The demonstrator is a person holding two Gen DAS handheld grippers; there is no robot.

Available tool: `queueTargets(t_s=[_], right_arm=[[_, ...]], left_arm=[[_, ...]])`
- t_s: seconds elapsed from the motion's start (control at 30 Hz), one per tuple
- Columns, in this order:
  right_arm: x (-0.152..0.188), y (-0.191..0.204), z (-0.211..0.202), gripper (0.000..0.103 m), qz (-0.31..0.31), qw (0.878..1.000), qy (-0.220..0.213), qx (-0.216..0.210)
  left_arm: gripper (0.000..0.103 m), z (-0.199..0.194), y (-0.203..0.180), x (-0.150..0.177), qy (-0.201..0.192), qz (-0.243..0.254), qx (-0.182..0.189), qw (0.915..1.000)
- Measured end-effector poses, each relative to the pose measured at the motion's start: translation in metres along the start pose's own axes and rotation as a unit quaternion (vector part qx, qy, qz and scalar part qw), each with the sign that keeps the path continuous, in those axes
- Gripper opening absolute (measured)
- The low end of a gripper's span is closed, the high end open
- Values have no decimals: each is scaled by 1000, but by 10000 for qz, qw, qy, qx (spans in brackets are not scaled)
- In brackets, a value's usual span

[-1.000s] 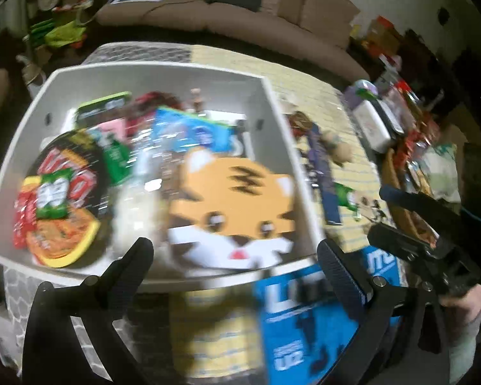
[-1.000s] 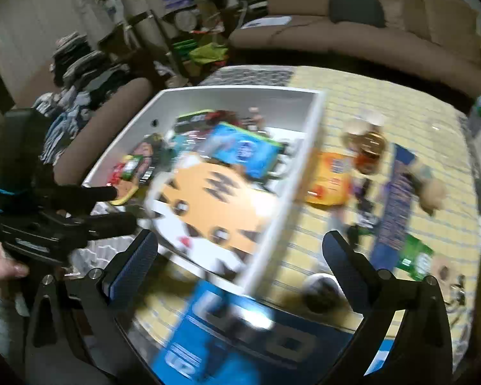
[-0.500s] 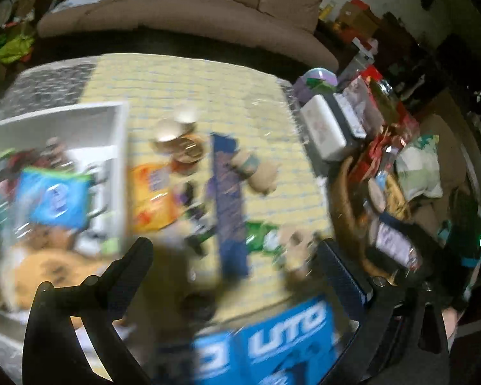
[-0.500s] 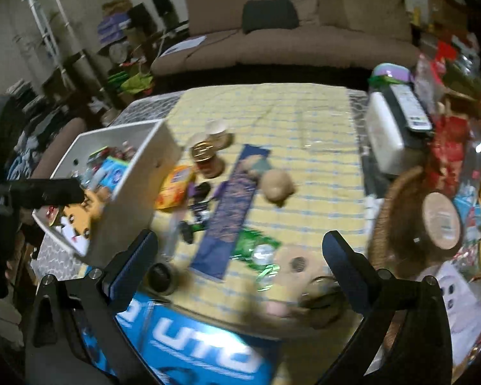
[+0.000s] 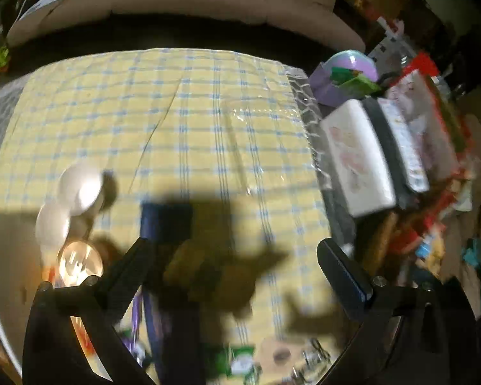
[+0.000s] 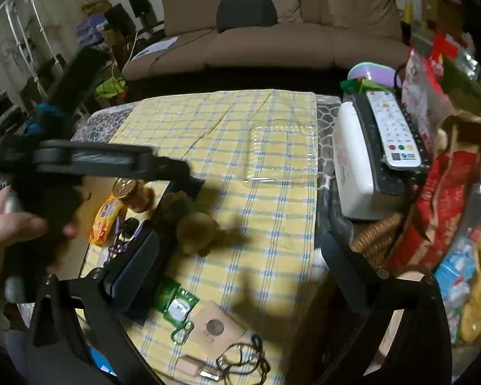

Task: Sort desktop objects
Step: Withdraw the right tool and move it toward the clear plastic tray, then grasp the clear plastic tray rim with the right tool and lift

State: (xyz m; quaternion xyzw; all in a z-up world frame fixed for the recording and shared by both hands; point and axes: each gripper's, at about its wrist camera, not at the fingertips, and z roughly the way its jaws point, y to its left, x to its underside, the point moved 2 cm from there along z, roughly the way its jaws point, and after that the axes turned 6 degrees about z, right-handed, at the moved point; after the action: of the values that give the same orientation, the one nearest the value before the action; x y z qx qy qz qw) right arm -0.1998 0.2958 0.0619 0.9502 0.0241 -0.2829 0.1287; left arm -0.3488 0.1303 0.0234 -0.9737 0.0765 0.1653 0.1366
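While both grippers hang over the table with their fingers spread apart and nothing between them, the brown sofa (image 6: 272,38) fills the far side of the room behind the yellow checked cloth (image 6: 272,147) that covers the tabletop. Down the right edge of the cloth runs a crowded pile: a white box (image 6: 352,166) with a remote control (image 6: 392,128) lying on top, red snack bags (image 6: 442,199) and a wicker basket (image 6: 375,234). A clear plastic tray (image 6: 279,154) lies flat on the bare middle of the cloth. The left gripper (image 5: 234,256) reaches in from the left, as the right wrist view shows, its arm passing above a glass jar (image 6: 128,192) and an orange packet (image 6: 105,215), throwing a dark shadow over the brown plush toy (image 6: 198,227) near the centre. The right gripper (image 6: 240,256) hovers nearer, above a green sachet (image 6: 176,301), a small brown notebook (image 6: 215,327) and a loop of black cord (image 6: 243,359) at the near edge
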Motion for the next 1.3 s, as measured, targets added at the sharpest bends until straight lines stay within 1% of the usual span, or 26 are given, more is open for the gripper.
queueTargets(t_s=[0.07,0.1,0.13,0.2,0.27,0.33,0.37,0.4,0.47,0.5,0.53,0.6,0.63,0.73,0.77,0.8,0.87,0.9,0.97,1.03,1.07,1.1,1.17,1.23,1.27,1.3], right_arm=[[3,-6,10,102,71,9998,41,-162],[5,-8,15,101,74,9997,48,-210],[8,-9,19,101,54,9997,82,-222],[11,-11,24,98,-1,9996,112,-266],[14,-12,25,98,-30,9995,98,-301],[16,-12,26,98,-66,9992,90,-384],[16,-12,27,98,-94,9990,104,-419],[16,-12,28,98,-105,9990,102,-426],[15,-13,29,98,-106,9990,92,-414],[15,-14,30,98,-97,9990,99,-424],[14,-14,31,98,-74,9989,108,-442],[13,-16,33,98,9,9990,113,-441],[13,-16,33,98,50,9989,131,-447],[8,-16,32,98,97,9991,105,-397],[4,-16,33,96,117,9992,121,-365],[-3,-16,37,92,167,9990,171,-384],[-17,-14,47,61,216,9987,297,-345],[-27,-14,59,59,270,9986,403,-224],[-40,-15,80,59,306,9978,589,-13],[-52,-19,106,58,382,9958,755,357],[-56,-20,116,52,386,9948,804,486],[-60,-23,126,39,413,9936,867,588],[-65,-33,146,28,591,9901,993,803],[-66,-40,163,26,679,9873,1093,936],[-66,-43,169,25,763,9869,1092,913],[-65,-45,172,22,818,9872,1088,829]], left_arm=[[99,22,-2,-15,67,41,-96,9999],[92,32,-3,-21,98,55,-165,9998],[79,45,-4,-29,160,83,-263,9995],[63,66,-5,-39,316,151,-439,9984],[62,88,-5,-47,517,144,-467,9975],[61,102,-3,-54,591,69,-450,9972],[58,106,-2,-55,608,16,-374,9974],[55,109,-2,-55,594,9,-383,9975],[23,105,-3,-56,487,161,-542,9972],[12,103,-3,-57,453,188,-606,9970],[12,99,0,-56,389,184,-689,9967],[12,96,4,-53,438,336,-937,9941],[12,94,6,-50,492,405,-1004,9929],[12,78,14,-41,650,634,-1107,9897],[12,74,16,-38,679,689,-1115,9890],[12,70,21,-36,723,690,-1115,9887],[12,64,35,-32,749,526,-1029,9905],[12,62,41,-31,755,437,-931,9918],[12,61,49,-28,744,267,-750,9940],[12,62,52,-26,734,221,-654,9949],[12,62,52,-26,732,236,-625,9951],[12,61,52,-25,727,249,-612,9952],[13,59,55,-25,739,217,-554,9955],[12,57,57,-26,743,193,-508,9958],[12,57,58,-26,745,199,-496,9958],[13,59,63,-20,735,211,-477,9959]])
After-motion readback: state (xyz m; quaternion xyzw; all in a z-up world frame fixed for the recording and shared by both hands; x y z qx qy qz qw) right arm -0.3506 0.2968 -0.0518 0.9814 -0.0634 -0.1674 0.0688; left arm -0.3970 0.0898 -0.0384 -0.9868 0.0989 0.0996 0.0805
